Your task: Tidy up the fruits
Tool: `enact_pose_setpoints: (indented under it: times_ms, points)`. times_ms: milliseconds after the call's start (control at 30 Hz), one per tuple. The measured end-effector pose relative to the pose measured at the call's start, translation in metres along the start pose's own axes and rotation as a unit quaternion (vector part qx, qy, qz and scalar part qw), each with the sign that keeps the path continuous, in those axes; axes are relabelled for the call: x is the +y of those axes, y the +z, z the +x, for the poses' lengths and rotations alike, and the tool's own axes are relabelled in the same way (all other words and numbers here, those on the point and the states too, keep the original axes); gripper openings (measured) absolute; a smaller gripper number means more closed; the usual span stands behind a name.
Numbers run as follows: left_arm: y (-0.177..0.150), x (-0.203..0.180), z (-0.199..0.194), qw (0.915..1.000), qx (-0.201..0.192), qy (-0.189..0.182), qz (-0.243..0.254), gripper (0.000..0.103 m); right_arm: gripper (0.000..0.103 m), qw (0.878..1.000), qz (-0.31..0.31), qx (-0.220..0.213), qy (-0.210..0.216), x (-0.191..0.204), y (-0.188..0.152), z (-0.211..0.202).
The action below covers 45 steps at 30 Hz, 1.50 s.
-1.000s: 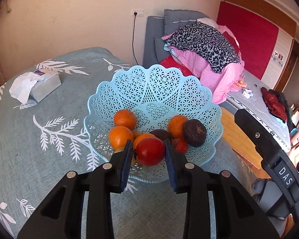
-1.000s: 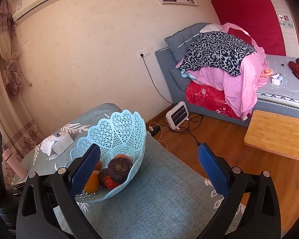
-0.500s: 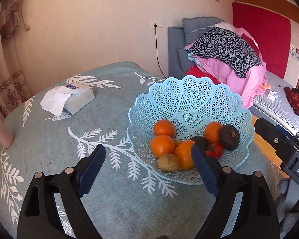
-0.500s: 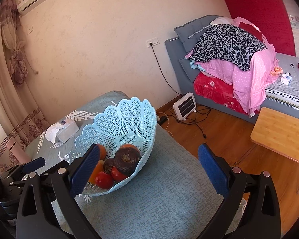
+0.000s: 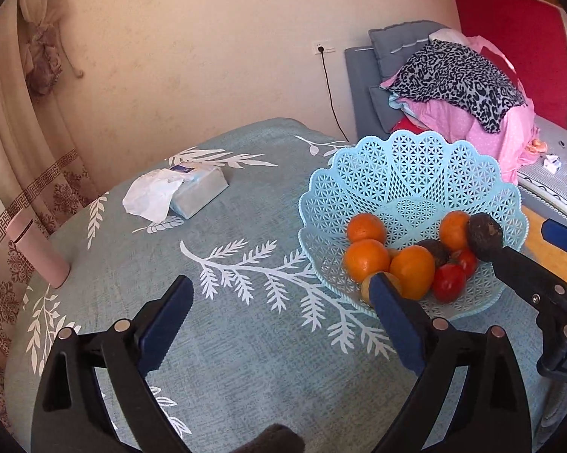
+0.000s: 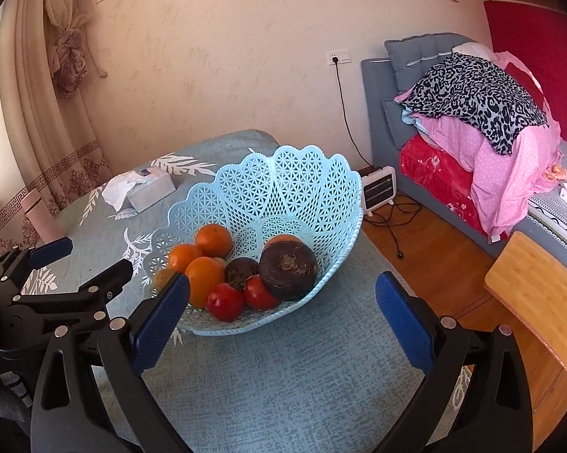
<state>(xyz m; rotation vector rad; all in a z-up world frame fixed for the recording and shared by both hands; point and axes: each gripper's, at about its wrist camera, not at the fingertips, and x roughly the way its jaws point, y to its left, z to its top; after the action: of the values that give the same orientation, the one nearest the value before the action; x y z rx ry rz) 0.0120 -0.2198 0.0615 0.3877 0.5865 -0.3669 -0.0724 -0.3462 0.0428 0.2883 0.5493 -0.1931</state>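
I've pulled my left gripper [image 5: 279,315] back, its tomato [image 5: 448,287] now released into the basket [image 5: 407,173]. Both grippers gape empty, the right gripper [image 6: 281,315] at the table's right edge, so the fruit stays gathered.

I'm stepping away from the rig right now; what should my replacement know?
Left gripper: open, holding nothing, above the tablecloth left of the basket.
Right gripper: open, holding nothing, in front of the basket.
All visible fruit sits in the blue basket: oranges, tomatoes, dark fruits.
Done: no fruit visible outside the basket.
Left: probably only checking out-of-view areas.
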Motion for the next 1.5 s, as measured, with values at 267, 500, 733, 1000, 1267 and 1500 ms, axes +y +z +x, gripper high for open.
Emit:
enact_pose_setpoints:
  times_ms: [267,500,733,1000,1267,1500]
  points:
    - [-0.001,-0.01,-0.002,0.9984,-0.013,0.044,0.034,0.094,0.1,1.0,-0.012,0.008,-0.002,0.003,0.0,0.003]
    - [-0.003,-0.012,0.0,0.9977,-0.014,0.052,0.041,0.094,0.1,1.0,-0.015,0.013,-0.002,0.004,0.0,0.004]
    - [-0.004,-0.012,0.0,0.9974,-0.016,0.054,0.045,0.094,0.1,1.0,-0.017,0.015,-0.002,0.004,0.0,0.005]
    - [-0.005,-0.015,-0.001,0.997,-0.018,0.055,0.051,0.094,0.1,1.0,-0.018,0.016,-0.003,0.004,0.0,0.005]
    - [-0.007,-0.016,-0.002,0.9966,-0.021,0.058,0.054,0.094,0.1,1.0,-0.018,0.016,-0.003,0.004,0.0,0.006]
    - [-0.008,-0.011,-0.005,0.9971,-0.016,0.058,0.046,0.094,0.1,1.0,-0.017,0.018,-0.003,0.004,-0.001,0.007]
